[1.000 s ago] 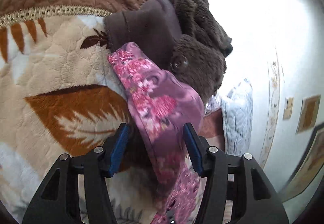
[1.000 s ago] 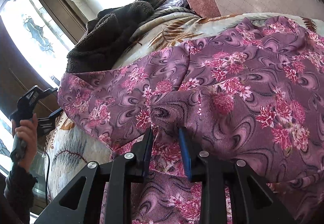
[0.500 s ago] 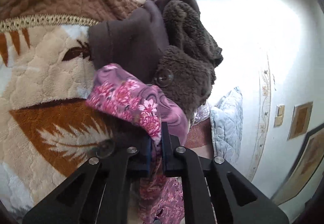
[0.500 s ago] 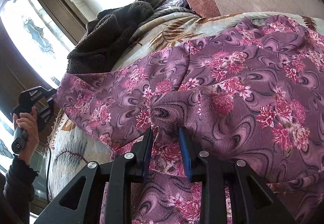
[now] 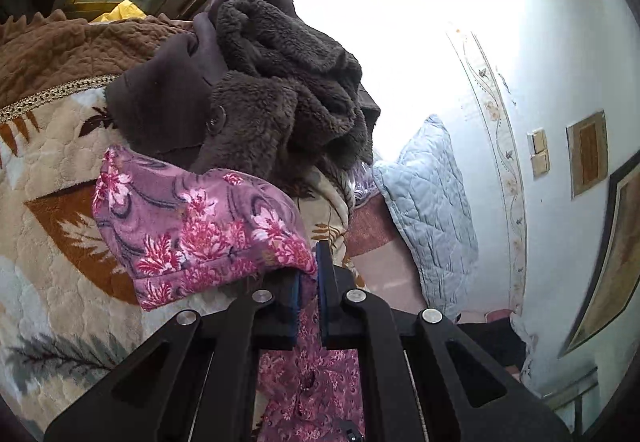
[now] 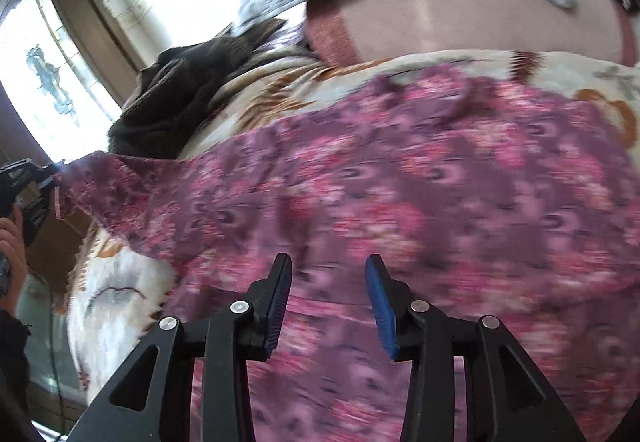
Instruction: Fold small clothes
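Tongs at work: the left gripper (image 5: 308,292) pinches a floral garment's (image 5: 192,230) corner, while the right gripper (image 6: 328,298), jaws just spread, hovers above the cloth on a blanket (image 5: 52,178); brown fleece (image 5: 280,82) at twelve o'clock.

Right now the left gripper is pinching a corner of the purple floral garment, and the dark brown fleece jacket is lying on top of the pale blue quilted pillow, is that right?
Not quite. The left gripper does pinch the purple floral garment, but the dark brown fleece jacket lies on the cream leaf-patterned blanket, beside the pale blue quilted pillow, not on it. The left wrist view shows this.
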